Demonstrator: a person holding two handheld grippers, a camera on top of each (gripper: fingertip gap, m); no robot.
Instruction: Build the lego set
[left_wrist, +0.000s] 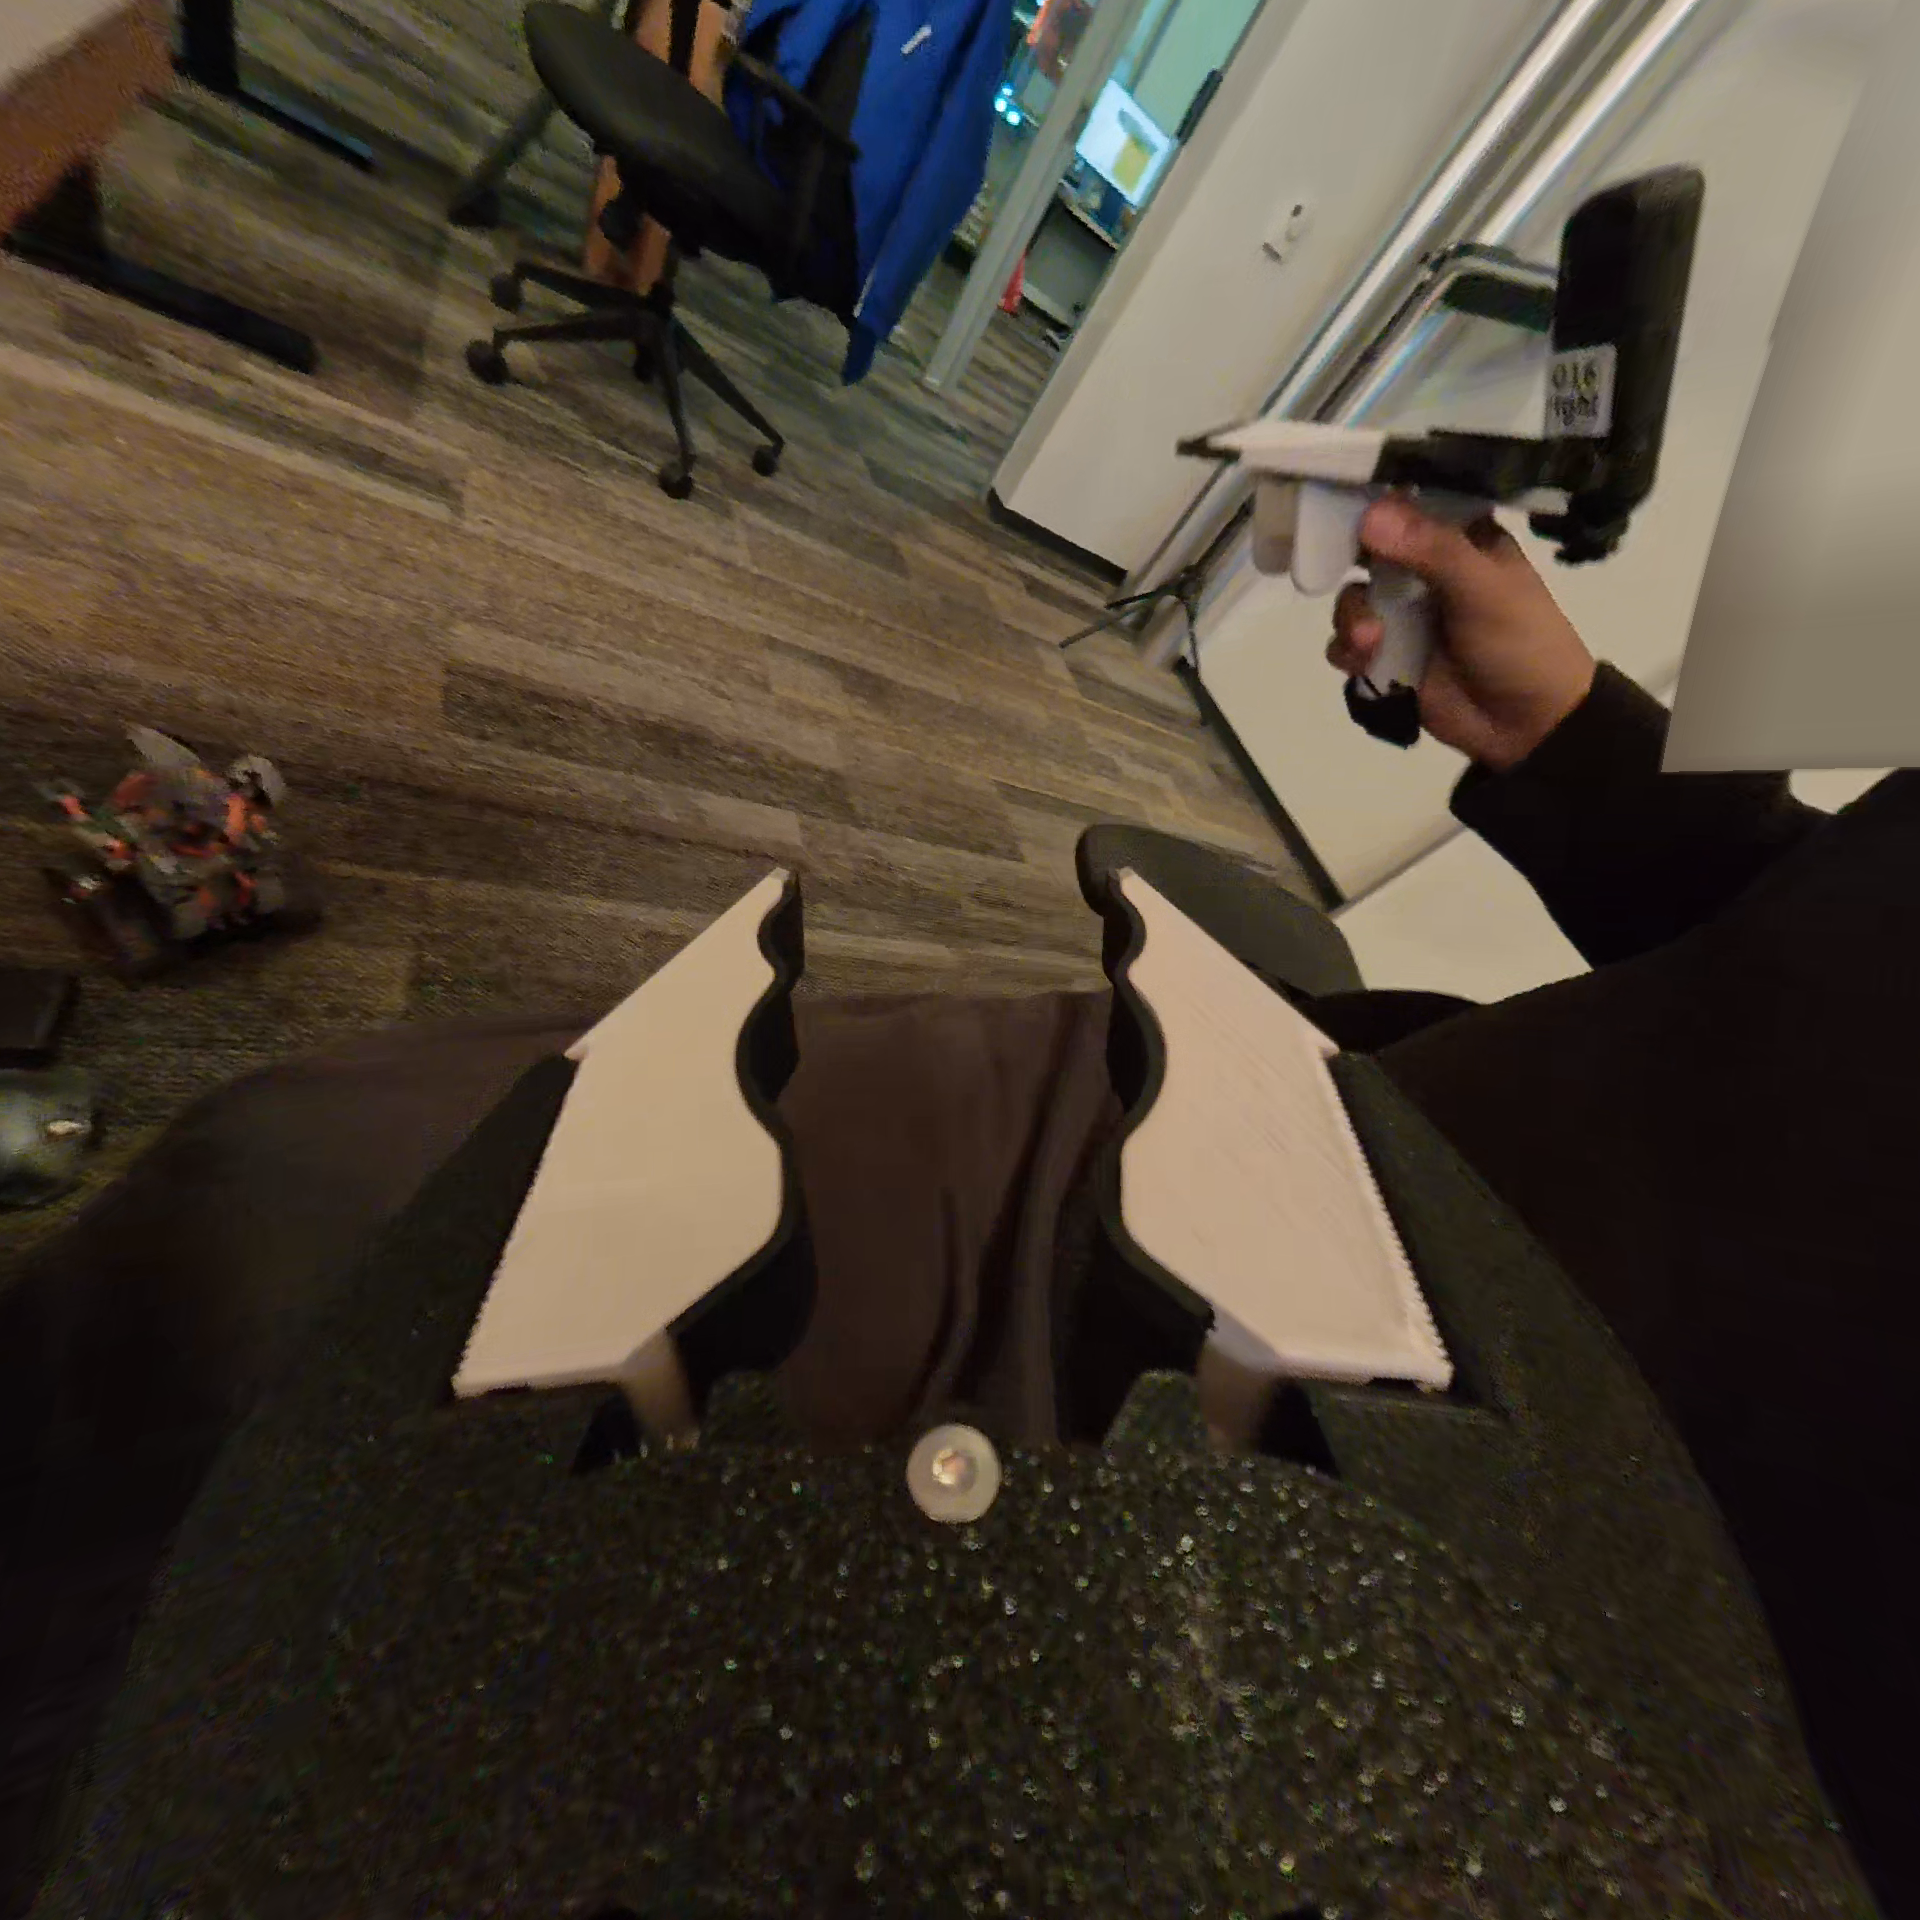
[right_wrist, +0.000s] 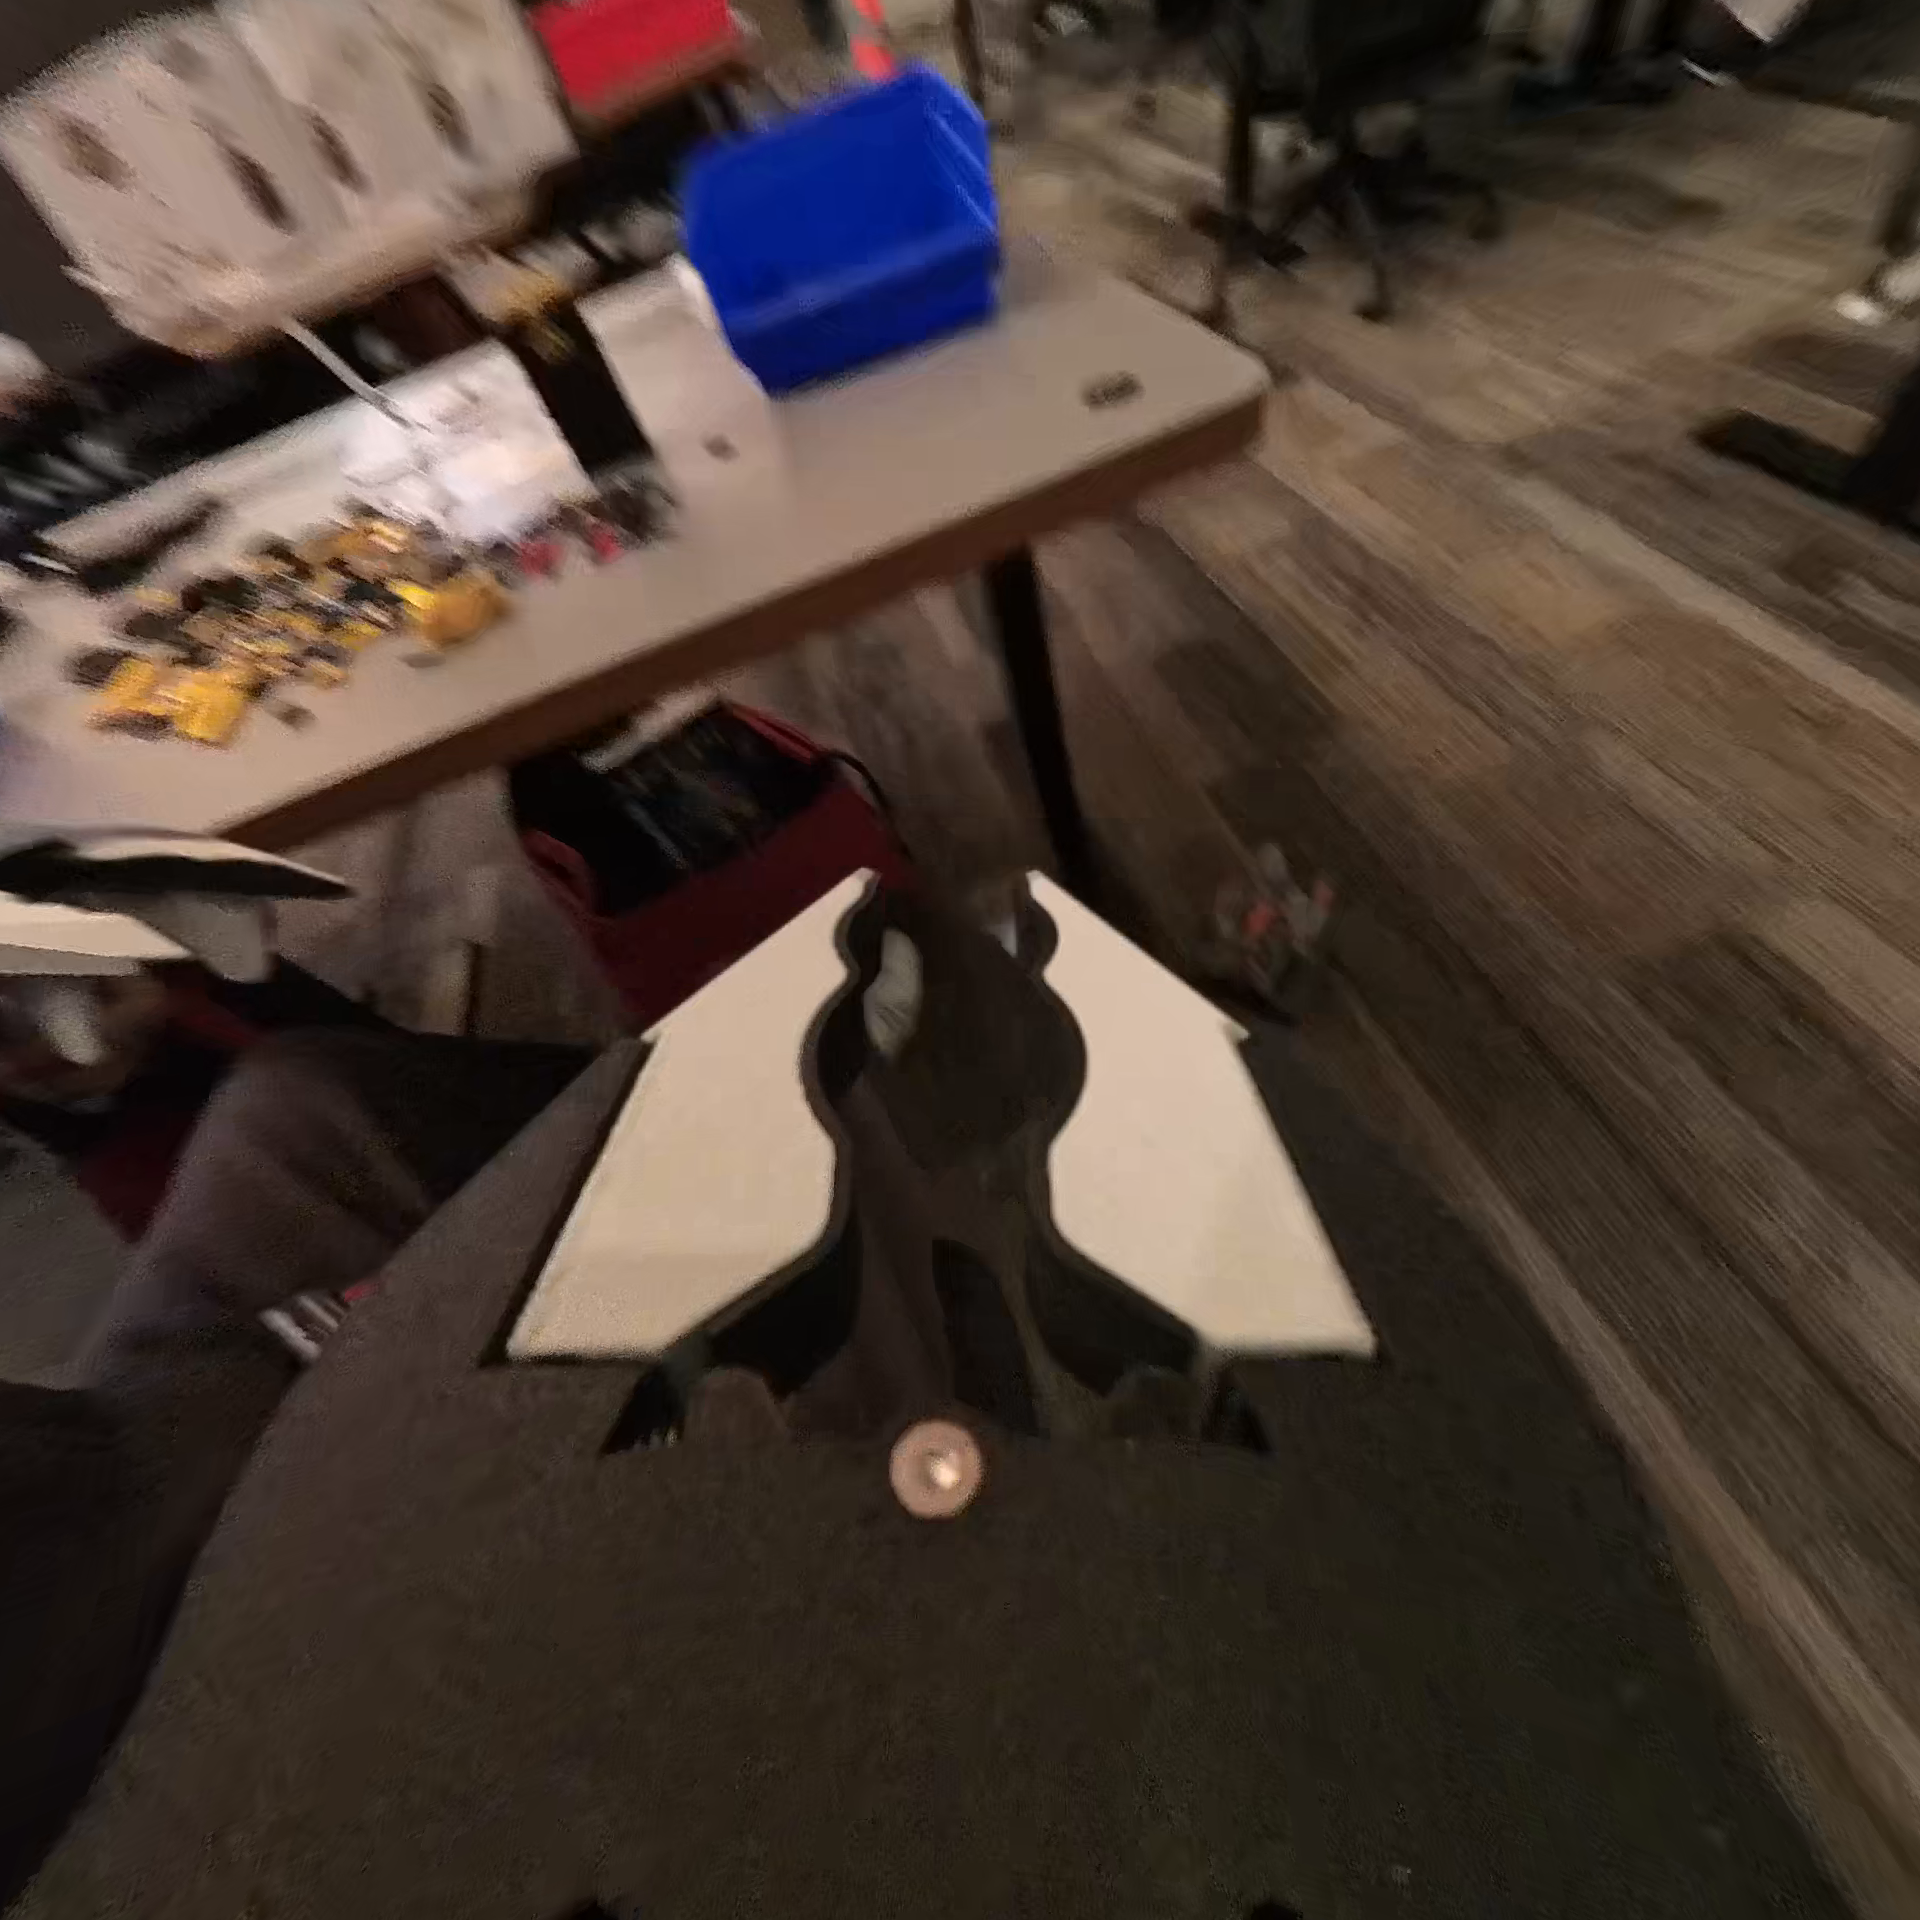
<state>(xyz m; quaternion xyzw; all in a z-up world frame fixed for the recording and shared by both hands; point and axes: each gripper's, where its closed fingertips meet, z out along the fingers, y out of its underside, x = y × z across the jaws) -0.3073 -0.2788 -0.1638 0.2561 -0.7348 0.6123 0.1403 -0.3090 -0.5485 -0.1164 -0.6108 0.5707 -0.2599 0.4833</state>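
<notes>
My left gripper (left_wrist: 951, 894) is open and empty, its white fingers (left_wrist: 665, 1164) spread wide. It hovers over a person's dark trousers (left_wrist: 935, 1164), with carpet beyond. My right gripper (left_wrist: 1195, 447) shows in the left wrist view at the upper right, held in a hand (left_wrist: 1475, 644) and seen from the side. In the blurred right wrist view the right gripper (right_wrist: 951, 894) is narrowly open with nothing between its fingers, pointing at the floor beside a table leg (right_wrist: 1029, 707). The left gripper (right_wrist: 177, 873) shows at that view's left edge.
A grey table (right_wrist: 935, 468) carries a blue bin (right_wrist: 842, 229) and scattered yellow and black pieces (right_wrist: 291, 623). A red box (right_wrist: 717, 862) sits under it. A small grey-and-orange toy (left_wrist: 171, 842) lies on the carpet. An office chair (left_wrist: 665, 208) and blue jacket (left_wrist: 894, 156) stand farther off. There is about 30 cm between the tips of the two grippers.
</notes>
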